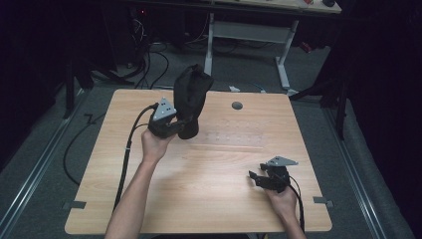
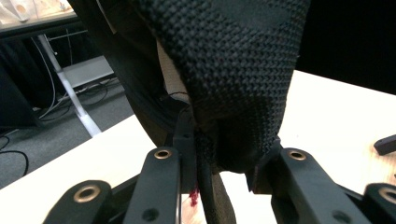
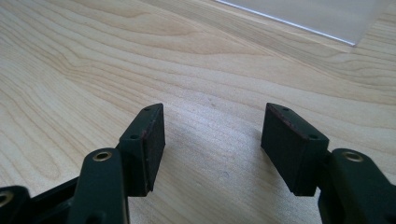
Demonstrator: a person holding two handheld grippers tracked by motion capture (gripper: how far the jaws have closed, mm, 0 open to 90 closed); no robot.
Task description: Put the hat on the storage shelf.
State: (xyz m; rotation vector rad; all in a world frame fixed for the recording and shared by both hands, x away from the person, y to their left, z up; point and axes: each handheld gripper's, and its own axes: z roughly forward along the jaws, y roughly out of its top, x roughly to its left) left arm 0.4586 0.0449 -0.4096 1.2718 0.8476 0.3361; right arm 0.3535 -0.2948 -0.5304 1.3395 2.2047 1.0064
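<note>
A black knit fabric item [image 1: 191, 94], shaped like a soft shoe or pouch, stands up from the far left part of the wooden table [image 1: 209, 199]. My left gripper [image 1: 181, 125] is shut on its lower end. In the left gripper view the woven cloth [image 2: 233, 60] hangs over the jaws, with a pale lining showing inside, and my left gripper [image 2: 224, 144] pinches its bottom fold. My right gripper [image 1: 255, 177] rests low at the near right, open, with nothing between the pads. In the right gripper view my right gripper [image 3: 212, 140] hovers just above bare wood.
A grey round cable hole [image 1: 237, 105] sits in the table's far middle. A clear sheet edge [image 3: 327, 18] lies ahead of the right gripper. Behind the table stand a white-legged desk [image 1: 283, 59] and floor cables [image 1: 149, 64].
</note>
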